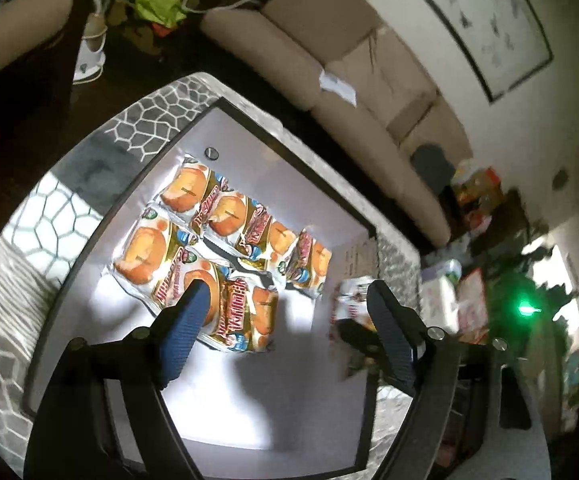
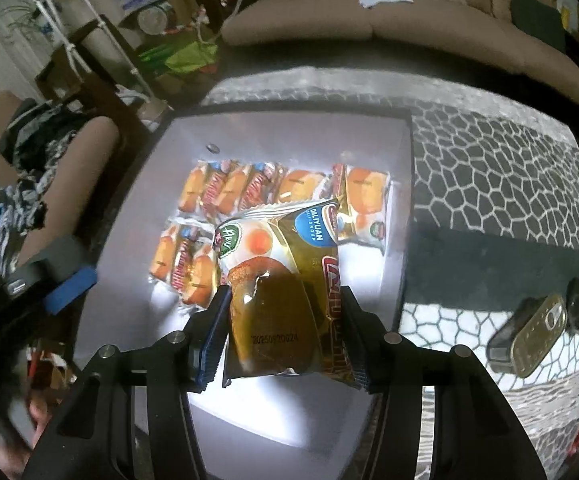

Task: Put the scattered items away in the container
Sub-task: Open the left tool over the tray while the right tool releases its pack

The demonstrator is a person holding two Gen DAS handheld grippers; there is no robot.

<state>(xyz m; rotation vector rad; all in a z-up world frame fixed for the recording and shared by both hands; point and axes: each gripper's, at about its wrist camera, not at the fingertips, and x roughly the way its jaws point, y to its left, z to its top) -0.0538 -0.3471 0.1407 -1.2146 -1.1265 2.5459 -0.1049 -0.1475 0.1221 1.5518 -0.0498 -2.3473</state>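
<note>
Snack packet (image 2: 285, 292), gold wrapper with a cake picture, is pinched between the blue pads of the right gripper (image 2: 285, 332), hanging above the near part of the white container (image 2: 137, 208). The container's floor already carries two rows of matching packets (image 2: 245, 190), lying flat and overlapping toward the far side.

Left wrist view: the left gripper (image 1: 289, 320) stands spread with nothing between its fingers (image 1: 185, 332), over the container's (image 1: 321, 208) near floor. Same laid packets (image 1: 209, 232) show here from another angle. Just past its right finger, at the container's right edge, a blurred packet and dark claw parts appear; details not readable.

Only the right wrist view shows a flat gold tin (image 2: 529, 332) with a pull-tab, lying on the honeycomb-patterned cloth (image 2: 489, 184) right of the container, beside a dark round object.

Only the left wrist view shows a framed picture (image 1: 477, 16) on the wall above the beige sofa (image 1: 329, 52).
</note>
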